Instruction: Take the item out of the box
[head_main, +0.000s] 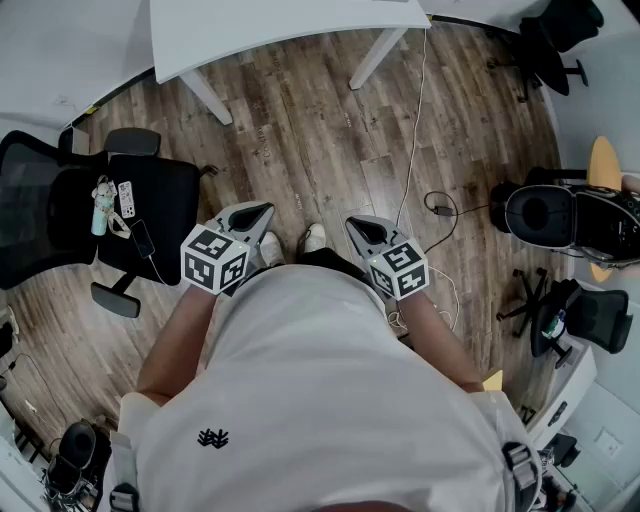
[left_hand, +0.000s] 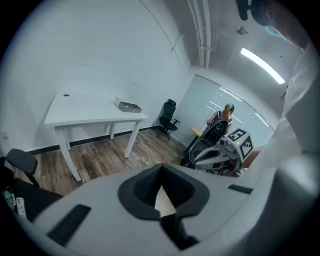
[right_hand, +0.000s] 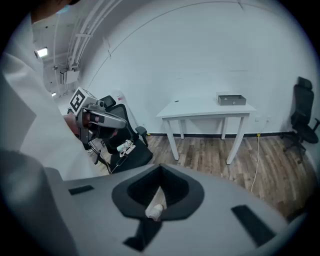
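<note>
- We are holding the left gripper (left_hand: 161, 170) with its jaws pressed together and nothing between them, tilting down toward the wooden floor (head_main: 300, 130).
- We are keeping the right gripper (right_hand: 160, 170) closed in the same way, also empty and tilting down.
- In the head view, a white shoe (head_main: 314, 237) is showing at 12 o'clock, between the two grippers.
- The box (left_hand: 127, 105) is sitting on the white table (left_hand: 85, 112), well apart from both grippers. It is lying at 11 o'clock from the jaws in the left gripper view and at 1 o'clock in the right gripper view; we cannot see what is inside it.
- In the head view, a black chair (head_main: 150, 215) is standing at 9 o'clock, carrying small gadgets, and a white cable (head_main: 415, 130) is running across the floor at 1 o'clock.
</note>
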